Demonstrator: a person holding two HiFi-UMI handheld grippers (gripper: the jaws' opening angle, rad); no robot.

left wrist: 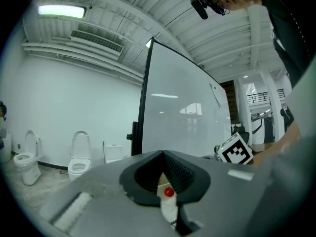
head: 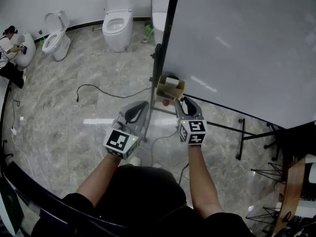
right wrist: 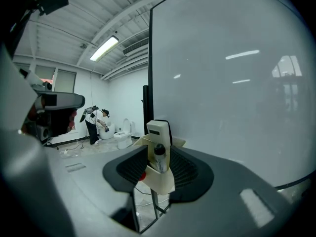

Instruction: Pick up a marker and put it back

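Right gripper view, right gripper (head: 182,101) jaws spread, marker (right wrist: 159,154) in box (right wrist: 160,180) between, left gripper (left wrist: 162,154) jaws seemingly pressed together

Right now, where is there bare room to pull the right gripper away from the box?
Bare floor lies between the black cable and the left gripper. Crowded: the box, holding a marker, sits between the open jaws of the right gripper, by the whiteboard.

head view: overhead, steeply down | gripper views: low, forward, near box (right wrist: 157,180) | shared: whiteboard (head: 237,48)
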